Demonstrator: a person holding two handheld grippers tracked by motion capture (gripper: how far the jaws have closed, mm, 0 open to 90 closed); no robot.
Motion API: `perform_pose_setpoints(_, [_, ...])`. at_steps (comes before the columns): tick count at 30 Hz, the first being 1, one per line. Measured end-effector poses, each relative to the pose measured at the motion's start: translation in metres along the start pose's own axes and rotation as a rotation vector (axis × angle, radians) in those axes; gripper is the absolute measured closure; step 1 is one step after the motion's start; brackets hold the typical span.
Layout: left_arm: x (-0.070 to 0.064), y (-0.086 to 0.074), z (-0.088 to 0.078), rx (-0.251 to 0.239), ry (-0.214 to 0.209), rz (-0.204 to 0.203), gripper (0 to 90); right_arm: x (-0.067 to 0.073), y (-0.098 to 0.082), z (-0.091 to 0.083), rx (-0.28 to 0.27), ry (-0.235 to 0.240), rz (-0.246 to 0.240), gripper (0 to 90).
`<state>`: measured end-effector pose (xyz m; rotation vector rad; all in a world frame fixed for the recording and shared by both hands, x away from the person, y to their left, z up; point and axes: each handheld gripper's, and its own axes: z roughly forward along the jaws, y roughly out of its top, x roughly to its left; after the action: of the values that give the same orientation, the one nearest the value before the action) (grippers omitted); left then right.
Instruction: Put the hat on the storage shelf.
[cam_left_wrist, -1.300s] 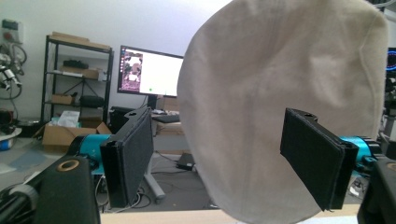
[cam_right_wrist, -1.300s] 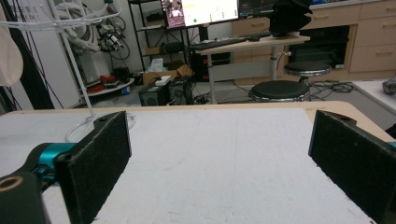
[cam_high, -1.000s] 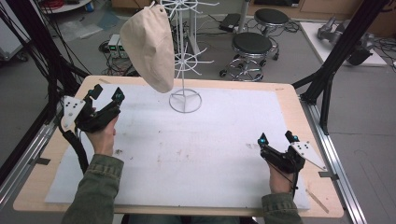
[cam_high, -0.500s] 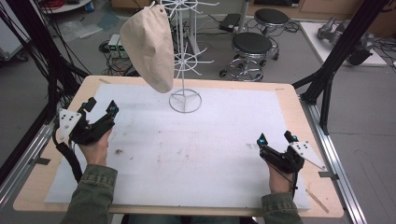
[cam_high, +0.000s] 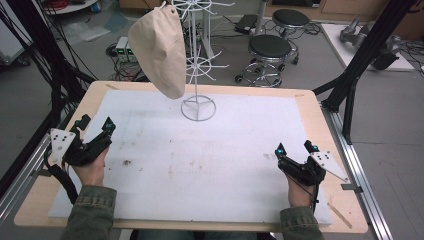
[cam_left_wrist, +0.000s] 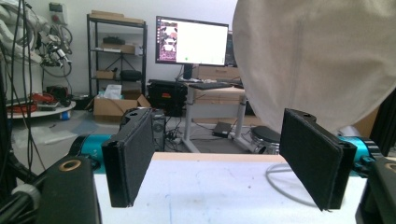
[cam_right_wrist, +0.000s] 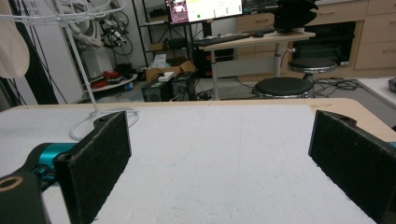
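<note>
Beige cap (cam_high: 161, 47) hangs on the rack (cam_high: 198, 65), well beyond the gaping, empty left claw (cam_high: 95, 125).

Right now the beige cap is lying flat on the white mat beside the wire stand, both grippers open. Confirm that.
Not lying flat: the high view shows the beige cap hanging on the wire stand, above the white mat. The left gripper and right gripper are both open.

High view overhead; tongs views low, sharing stand (cam_high: 198, 107)

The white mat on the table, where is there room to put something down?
The white mat is bare between the left tongs and right tongs. The back is crowded: the wire stand stands there with the beige hat hanging.
</note>
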<state>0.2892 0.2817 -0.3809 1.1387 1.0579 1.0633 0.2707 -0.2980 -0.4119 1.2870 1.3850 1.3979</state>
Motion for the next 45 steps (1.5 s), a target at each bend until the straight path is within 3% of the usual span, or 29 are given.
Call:
perform_pose_setpoints(19, [0.012,-0.027,-0.019,0.068,0.023,-0.002,27.1,0.000,0.000,0.000,0.005,-0.004,0.003,4.8])
perform_pose_setpoints(27, [0.017,-0.035,-0.025,0.132,0.019,0.027,26.8,-0.002,0.000,-0.001,0.006,-0.002,0.011,4.8])
perform_pose_setpoints(45, [0.019,-0.036,-0.030,0.130,0.032,0.016,26.7,-0.001,-0.001,0.000,0.023,0.004,0.022,4.8])
